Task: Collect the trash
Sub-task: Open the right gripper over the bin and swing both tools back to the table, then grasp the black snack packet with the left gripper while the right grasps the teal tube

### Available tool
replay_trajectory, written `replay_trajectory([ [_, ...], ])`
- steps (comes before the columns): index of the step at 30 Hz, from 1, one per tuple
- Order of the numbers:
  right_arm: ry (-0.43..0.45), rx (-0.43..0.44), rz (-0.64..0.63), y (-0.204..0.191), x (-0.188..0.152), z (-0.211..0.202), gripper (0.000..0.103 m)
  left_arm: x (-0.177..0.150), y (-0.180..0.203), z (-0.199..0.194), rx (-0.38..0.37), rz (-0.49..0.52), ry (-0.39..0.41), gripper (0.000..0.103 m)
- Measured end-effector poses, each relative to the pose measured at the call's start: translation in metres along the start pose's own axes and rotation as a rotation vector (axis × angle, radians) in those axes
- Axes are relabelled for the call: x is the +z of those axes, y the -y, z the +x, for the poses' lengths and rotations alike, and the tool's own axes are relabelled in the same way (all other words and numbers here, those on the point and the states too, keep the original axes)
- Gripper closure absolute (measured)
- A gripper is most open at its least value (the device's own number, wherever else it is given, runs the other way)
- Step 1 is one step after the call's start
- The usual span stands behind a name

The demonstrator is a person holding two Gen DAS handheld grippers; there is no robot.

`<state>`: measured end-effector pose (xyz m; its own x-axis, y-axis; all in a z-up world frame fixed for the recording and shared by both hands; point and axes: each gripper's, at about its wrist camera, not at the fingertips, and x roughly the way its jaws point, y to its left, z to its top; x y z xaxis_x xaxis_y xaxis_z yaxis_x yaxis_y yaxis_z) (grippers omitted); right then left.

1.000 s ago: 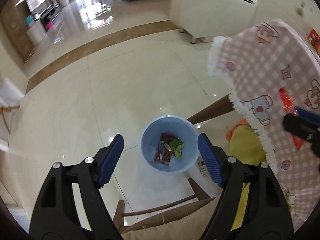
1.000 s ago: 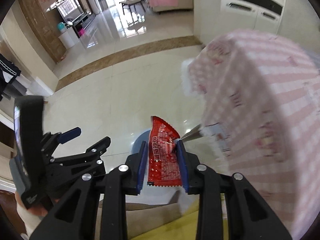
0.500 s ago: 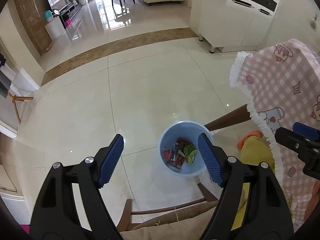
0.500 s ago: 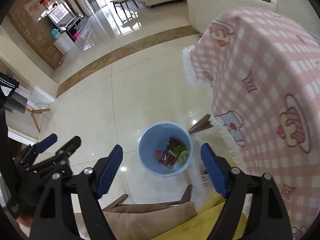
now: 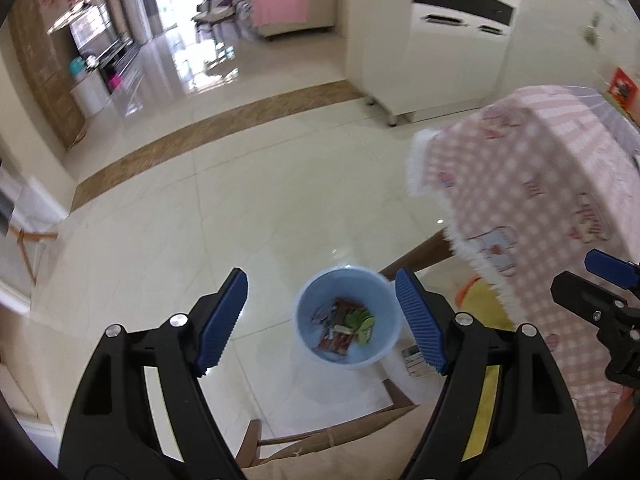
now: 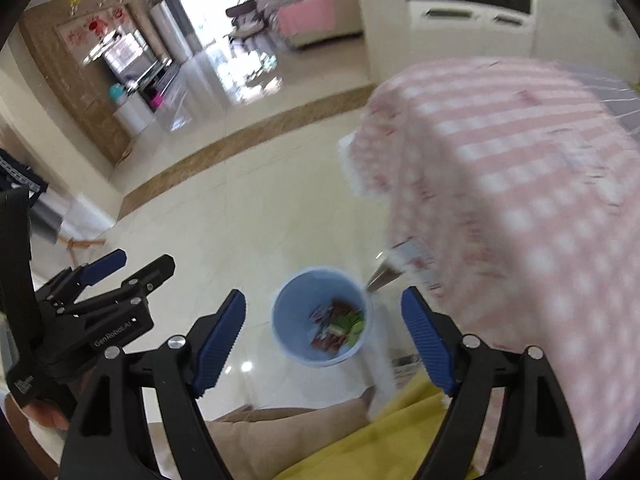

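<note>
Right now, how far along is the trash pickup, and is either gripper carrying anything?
Done: red wrappers and a green scrap lie in the blue bin on the floor. In hand: nothing; the left gripper and right gripper are both open and empty above it. Left: the blurred pink checked tablecloth shows no clear trash, so check it again.

Pink checked tablecloth (image 5: 532, 184) right; white cabinet (image 5: 444, 60) behind; pink sofa (image 5: 288, 12) far.
</note>
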<state>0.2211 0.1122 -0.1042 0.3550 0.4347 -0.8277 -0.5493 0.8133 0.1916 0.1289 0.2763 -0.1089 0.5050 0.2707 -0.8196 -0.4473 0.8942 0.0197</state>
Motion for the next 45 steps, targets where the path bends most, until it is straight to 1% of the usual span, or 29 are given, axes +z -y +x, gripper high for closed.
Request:
replay_trajectory([
  [3, 0.077, -0.034, 0.034, 0.018, -0.008, -0.033, 0.024, 0.006, 0.026, -0.015, -0.050, 0.052, 0.038, 0.027],
  [4, 0.097, -0.043, 0.046, 0.024, -0.010, -0.042, 0.024, 0.008, 0.035, -0.020, -0.068, 0.070, 0.050, 0.026],
  [6, 0.146, -0.077, 0.068, 0.037, -0.015, -0.064, 0.022, 0.011, 0.059, -0.029, -0.119, 0.118, 0.074, 0.025],
  [9, 0.210, -0.169, 0.126, 0.068, -0.026, -0.100, 0.021, 0.013, 0.099, -0.040, -0.209, 0.208, 0.101, 0.025],
  [10, 0.220, -0.191, 0.141, 0.077, -0.029, -0.110, 0.020, 0.013, 0.117, -0.045, -0.244, 0.250, 0.111, 0.025],
  [11, 0.227, -0.212, 0.153, 0.086, -0.032, -0.117, 0.020, 0.013, 0.127, -0.048, -0.262, 0.272, 0.115, 0.025],
  [14, 0.247, -0.313, 0.211, 0.122, -0.049, -0.145, 0.018, 0.011, 0.172, -0.063, -0.354, 0.371, 0.131, 0.025],
  [15, 0.249, -0.350, 0.243, 0.139, -0.056, -0.156, 0.018, 0.011, 0.189, -0.069, -0.397, 0.407, 0.135, 0.023],
  [16, 0.249, -0.370, 0.264, 0.152, -0.065, -0.162, 0.018, 0.010, 0.206, -0.072, -0.438, 0.438, 0.134, 0.021],
  [17, 0.247, -0.394, 0.287, 0.162, -0.072, -0.170, 0.018, 0.009, 0.228, -0.074, -0.491, 0.477, 0.121, 0.021],
  [21, 0.230, -0.532, 0.410, 0.219, -0.108, -0.195, 0.018, 0.001, 0.299, -0.078, -0.615, 0.591, 0.049, 0.021],
  [23, 0.220, -0.558, 0.456, 0.243, -0.125, -0.202, 0.018, -0.002, 0.335, -0.079, -0.666, 0.635, 0.025, 0.021],
  [26, 0.206, -0.587, 0.518, 0.271, -0.149, -0.215, 0.018, -0.006, 0.376, -0.078, -0.688, 0.685, -0.005, 0.021],
  [27, 0.200, -0.594, 0.528, 0.280, -0.156, -0.220, 0.018, -0.007, 0.392, -0.076, -0.685, 0.703, -0.015, 0.021],
  [30, 0.184, -0.606, 0.541, 0.292, -0.170, -0.227, 0.018, -0.012, 0.421, -0.074, -0.673, 0.737, -0.031, 0.021],
  [31, 0.177, -0.609, 0.545, 0.300, -0.175, -0.230, 0.018, -0.013, 0.431, -0.072, -0.663, 0.745, -0.049, 0.021],
  [33, 0.167, -0.611, 0.555, 0.309, -0.179, -0.233, 0.018, -0.015, 0.446, -0.068, -0.659, 0.759, -0.082, 0.021],
  [35, 0.159, -0.595, 0.567, 0.321, -0.183, -0.235, 0.018, -0.016, 0.457, -0.067, -0.664, 0.767, -0.091, 0.021],
  [37, 0.153, -0.592, 0.574, 0.326, -0.184, -0.237, 0.018, -0.014, 0.468, -0.062, -0.637, 0.749, -0.100, 0.021],
  [39, 0.147, -0.589, 0.568, 0.331, -0.183, -0.237, 0.018, -0.011, 0.478, -0.056, -0.630, 0.740, -0.114, 0.021],
  [41, 0.138, -0.583, 0.561, 0.334, -0.181, -0.235, 0.018, -0.009, 0.486, -0.055, -0.615, 0.741, -0.093, 0.028],
  [42, 0.133, -0.570, 0.550, 0.334, -0.179, -0.234, 0.018, -0.008, 0.488, -0.055, -0.597, 0.743, -0.078, 0.040],
  [43, 0.128, -0.560, 0.539, 0.334, -0.176, -0.232, 0.018, -0.007, 0.490, -0.055, -0.579, 0.742, -0.068, 0.054],
  [44, 0.125, -0.549, 0.528, 0.335, -0.173, -0.231, 0.018, -0.005, 0.488, -0.053, -0.555, 0.719, -0.061, 0.062],
  [45, 0.123, -0.533, 0.512, 0.336, -0.168, -0.229, 0.018, -0.001, 0.485, -0.051, -0.531, 0.684, -0.058, 0.073],
])
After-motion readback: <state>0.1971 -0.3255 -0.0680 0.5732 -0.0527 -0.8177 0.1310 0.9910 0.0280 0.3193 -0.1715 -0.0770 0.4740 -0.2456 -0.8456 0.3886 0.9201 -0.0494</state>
